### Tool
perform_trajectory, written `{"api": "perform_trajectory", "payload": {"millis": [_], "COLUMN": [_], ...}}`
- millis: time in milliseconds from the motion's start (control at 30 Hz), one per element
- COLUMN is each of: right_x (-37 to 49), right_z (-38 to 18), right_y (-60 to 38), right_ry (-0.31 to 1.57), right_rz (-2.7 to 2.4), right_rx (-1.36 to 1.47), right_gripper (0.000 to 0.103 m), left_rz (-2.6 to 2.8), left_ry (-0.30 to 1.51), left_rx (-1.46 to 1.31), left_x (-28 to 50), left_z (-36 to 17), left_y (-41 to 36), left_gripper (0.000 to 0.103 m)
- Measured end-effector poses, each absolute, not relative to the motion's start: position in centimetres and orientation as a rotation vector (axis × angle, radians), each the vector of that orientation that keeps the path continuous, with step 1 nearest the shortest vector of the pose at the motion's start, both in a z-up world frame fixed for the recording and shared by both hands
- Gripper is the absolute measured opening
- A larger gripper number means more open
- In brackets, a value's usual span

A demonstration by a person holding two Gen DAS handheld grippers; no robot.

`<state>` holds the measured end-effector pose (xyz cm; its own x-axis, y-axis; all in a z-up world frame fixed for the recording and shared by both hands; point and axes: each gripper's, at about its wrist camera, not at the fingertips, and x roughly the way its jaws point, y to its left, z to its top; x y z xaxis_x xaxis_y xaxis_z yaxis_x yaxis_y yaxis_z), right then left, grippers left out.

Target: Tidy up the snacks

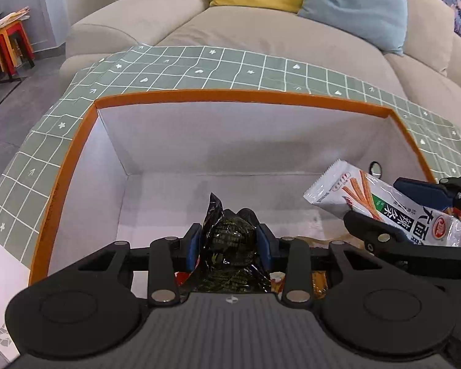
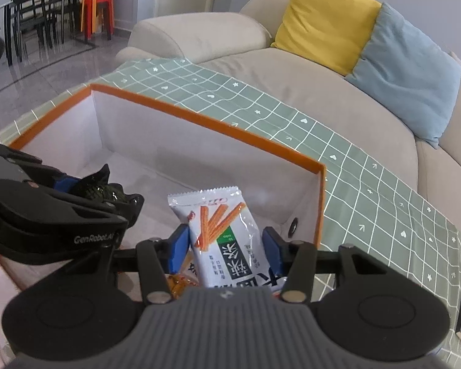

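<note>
- Left-wrist view, at left: an orange-rimmed white box (image 1: 86,141) sits on a green grid-patterned tablecloth (image 1: 199,67), its far floor bare.
- Centre: the left gripper (image 1: 229,243) pinches a crinkled black snack packet (image 1: 230,240) between its blue pads, held over the box's near end.
- Right: the right gripper (image 1: 415,212) clamps a white spicy-strip packet (image 1: 368,196), tilted above the box's right side.
- Right-wrist view: the same white packet (image 2: 224,236) stands between that gripper's (image 2: 226,246) blue pads; more wrapped snacks (image 2: 178,286) lie beneath.
- Judged step: both packets are mid-delivery into the box. Next, each should be lowered to the open floor and let go, clear of the other gripper.
</note>
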<state>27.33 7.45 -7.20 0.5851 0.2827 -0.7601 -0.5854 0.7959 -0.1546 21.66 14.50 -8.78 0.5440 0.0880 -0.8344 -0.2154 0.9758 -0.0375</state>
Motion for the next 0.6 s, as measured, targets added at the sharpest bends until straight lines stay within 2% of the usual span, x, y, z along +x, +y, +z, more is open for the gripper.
{"api": "perform_trajectory", "payload": {"millis": [167,233,300,500,600], "right_x": [28.2,28.7,29.1,29.1,28.8], "right_z": [-7.9,-8.2,-8.2,-7.4,-6.9], "right_y": [7.4,7.1,6.8,5.3,4.5], "right_ry": [0.824,0.858,0.874,0.881,0.865], "right_rz": [0.553,0.582,0.573,0.572,0.549], "right_rx": [-0.387,-0.338,-0.303,-0.21,-0.179], "right_gripper": [0.049,0.044,0.044,0.052,0.052], "left_rz": [0.179,0.172,0.171,0.145,0.067], "left_ry": [1.001,1.01,1.007,0.985,0.972], "left_rx": [-0.162,-0.18,-0.185,-0.227,-0.289], "left_x": [22.6,22.8,23.0,23.1,23.1], "left_z": [-9.1,-9.1,-9.1,-8.4,-8.1], "left_y": [15.2,15.4,15.6,15.8,15.5], "left_gripper": [0.043,0.043,0.043,0.043,0.043]}}
